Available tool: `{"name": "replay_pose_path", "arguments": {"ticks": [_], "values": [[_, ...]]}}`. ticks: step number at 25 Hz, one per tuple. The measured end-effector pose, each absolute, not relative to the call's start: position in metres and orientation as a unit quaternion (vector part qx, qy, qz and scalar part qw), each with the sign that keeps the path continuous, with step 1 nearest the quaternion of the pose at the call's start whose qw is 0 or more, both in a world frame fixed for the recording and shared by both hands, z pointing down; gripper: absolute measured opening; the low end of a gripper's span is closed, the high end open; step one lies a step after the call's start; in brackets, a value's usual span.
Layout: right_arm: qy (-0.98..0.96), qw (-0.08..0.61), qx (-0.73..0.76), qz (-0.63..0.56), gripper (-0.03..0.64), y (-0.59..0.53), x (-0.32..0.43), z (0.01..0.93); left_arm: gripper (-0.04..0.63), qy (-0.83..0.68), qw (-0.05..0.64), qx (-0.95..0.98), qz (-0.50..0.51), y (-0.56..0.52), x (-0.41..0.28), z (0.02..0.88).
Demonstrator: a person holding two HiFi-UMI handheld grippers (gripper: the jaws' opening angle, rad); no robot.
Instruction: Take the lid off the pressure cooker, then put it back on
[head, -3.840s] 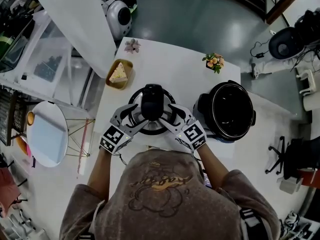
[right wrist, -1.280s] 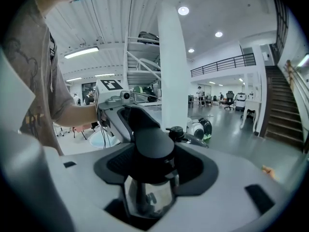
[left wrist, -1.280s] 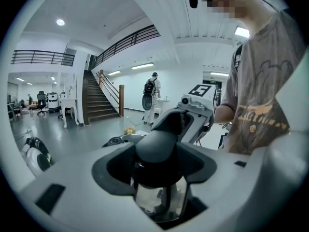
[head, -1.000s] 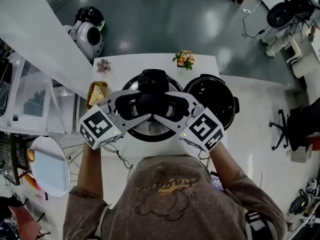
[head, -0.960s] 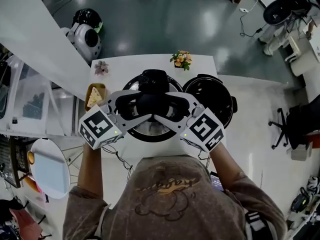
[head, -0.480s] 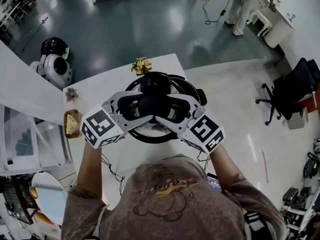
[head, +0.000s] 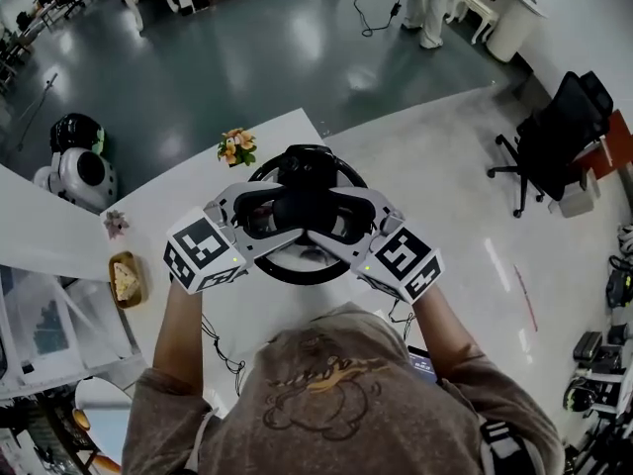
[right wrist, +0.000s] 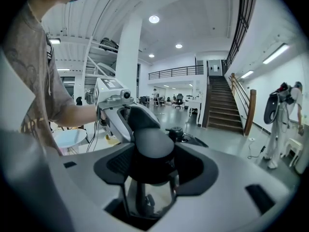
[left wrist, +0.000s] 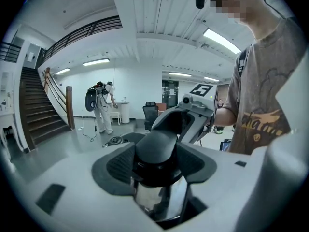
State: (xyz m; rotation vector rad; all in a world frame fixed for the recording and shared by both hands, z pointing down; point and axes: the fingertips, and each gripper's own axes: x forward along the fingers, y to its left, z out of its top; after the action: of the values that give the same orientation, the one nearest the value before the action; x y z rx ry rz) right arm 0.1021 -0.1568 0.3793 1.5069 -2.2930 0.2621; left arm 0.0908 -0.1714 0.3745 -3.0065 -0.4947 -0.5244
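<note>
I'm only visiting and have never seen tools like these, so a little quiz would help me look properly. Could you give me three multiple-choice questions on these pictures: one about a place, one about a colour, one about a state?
1. Where do the orange flowers stand?
A. On the white table, beyond the lid
B. On the floor by the office chair
C. In the person's hand

2. What colour is the lid's handle?
A. Red
B. White
C. Black

3. What are the two grippers doing?
A. Both hang open and empty
B. Both are shut on the handle
C. One holds a slice of cake

Answers:
1 A: the orange flowers sit on the table, past the lid.
2 C: the handle looks black in every view.
3 B: the left gripper and the right gripper each clamp the handle from opposite sides.
</note>
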Motion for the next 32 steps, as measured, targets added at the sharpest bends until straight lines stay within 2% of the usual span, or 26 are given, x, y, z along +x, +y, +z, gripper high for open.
{"name": "replay_pose_path", "arguments": {"ticks": [10,19,32], "values": [[-0.819,0.168,0.536,0.118,0.258,-0.161,0.112,0.397,0.272,-0.162,0.019,-0.968,-0.189,-0.176,0.101,0.391],[-0.812,0.193,0.536,0.124,0.258,-0.168,0.111,0.414,0.272,-0.163,0.016,-0.965,-0.206,-0.183,0.100,0.409],[-0.805,0.177,0.549,0.139,0.258,-0.174,0.114,0.420,0.272,-0.192,-0.006,-0.963,-0.187,-0.190,0.102,0.414]]}}
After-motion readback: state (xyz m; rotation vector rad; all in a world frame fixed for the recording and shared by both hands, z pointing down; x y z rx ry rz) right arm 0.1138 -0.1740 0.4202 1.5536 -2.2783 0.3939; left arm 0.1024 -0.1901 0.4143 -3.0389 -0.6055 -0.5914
